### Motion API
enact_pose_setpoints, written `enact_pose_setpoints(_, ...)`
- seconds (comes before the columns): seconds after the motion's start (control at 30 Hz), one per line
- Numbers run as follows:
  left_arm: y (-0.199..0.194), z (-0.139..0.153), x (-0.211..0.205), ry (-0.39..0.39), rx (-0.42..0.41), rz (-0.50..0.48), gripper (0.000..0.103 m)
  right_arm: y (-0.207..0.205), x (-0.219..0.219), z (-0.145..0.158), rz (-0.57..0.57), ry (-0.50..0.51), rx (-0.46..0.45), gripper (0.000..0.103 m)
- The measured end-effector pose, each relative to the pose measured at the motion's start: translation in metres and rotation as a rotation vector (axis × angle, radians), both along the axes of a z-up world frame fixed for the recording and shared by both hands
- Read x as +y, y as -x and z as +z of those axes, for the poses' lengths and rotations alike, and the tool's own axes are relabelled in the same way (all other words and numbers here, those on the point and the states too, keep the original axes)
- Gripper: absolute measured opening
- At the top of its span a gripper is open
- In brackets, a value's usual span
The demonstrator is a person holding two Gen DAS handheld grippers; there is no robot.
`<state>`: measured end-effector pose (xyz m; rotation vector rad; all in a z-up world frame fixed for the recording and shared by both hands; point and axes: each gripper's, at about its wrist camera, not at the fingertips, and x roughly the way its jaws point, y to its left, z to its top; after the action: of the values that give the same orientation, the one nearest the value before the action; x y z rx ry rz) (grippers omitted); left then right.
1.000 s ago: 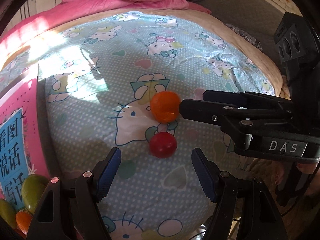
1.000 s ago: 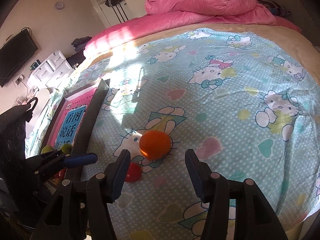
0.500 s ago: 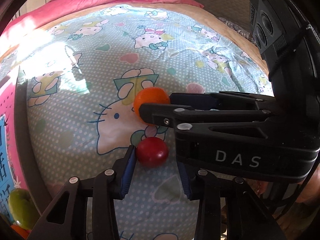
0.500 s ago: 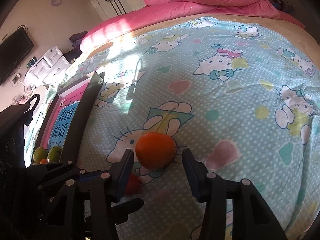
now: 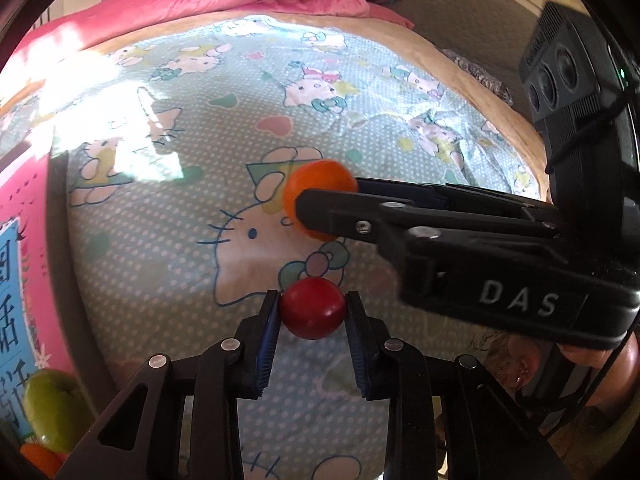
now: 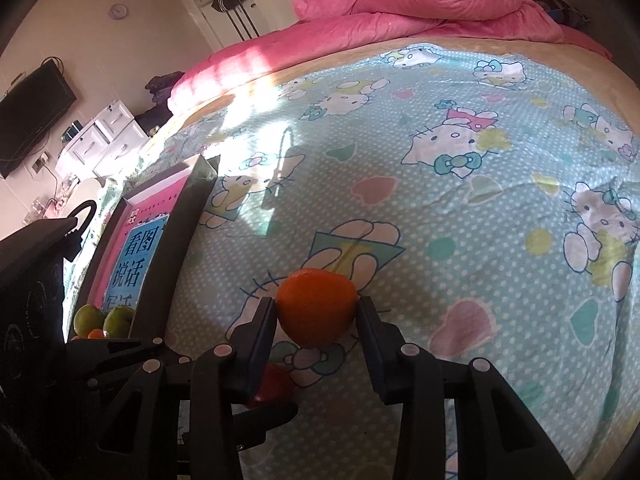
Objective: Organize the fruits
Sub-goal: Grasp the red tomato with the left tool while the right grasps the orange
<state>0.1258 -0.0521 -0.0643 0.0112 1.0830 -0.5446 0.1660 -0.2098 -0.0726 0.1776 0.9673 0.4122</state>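
Observation:
A small red fruit (image 5: 313, 314) lies on the cartoon-cat bedsheet. My left gripper (image 5: 313, 300) has both blue pads touching its sides, and its jaws are closing. Just beyond it sits an orange (image 6: 316, 304), with my right gripper (image 6: 316, 314) around it, a finger against each side, jaws also closing. In the left wrist view the right gripper's near finger covers most of the orange (image 5: 320, 178). The red fruit (image 6: 276, 384) shows partly behind the right gripper's left finger.
A dark-walled box (image 6: 172, 264) with a pink printed bottom stands at the left and holds green fruits (image 6: 116, 320) and a small orange one (image 6: 96, 334). A pink duvet (image 6: 400, 0) is heaped at the far end. The bed's edge (image 5: 500, 92) drops off at the right.
The left jaws narrowed from wide apart to touching the red fruit. The right gripper came forward over the orange and its fingers drew in against it.

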Motion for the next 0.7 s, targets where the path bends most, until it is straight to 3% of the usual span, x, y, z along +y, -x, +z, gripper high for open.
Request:
enact_pose_setpoints(0.33,0.023,0.042,0.053,-0.044,-0.112,0.150,0.033,0.016,0.008,0.032,0.047,-0.082,-0.082,0.041)
enact_pose_setpoints(0.7,0.044,0.058,0.121,-0.072,-0.132,0.298,0.033,0.036,0.055,0.050,0.171,-0.129,-0.124,0.041)
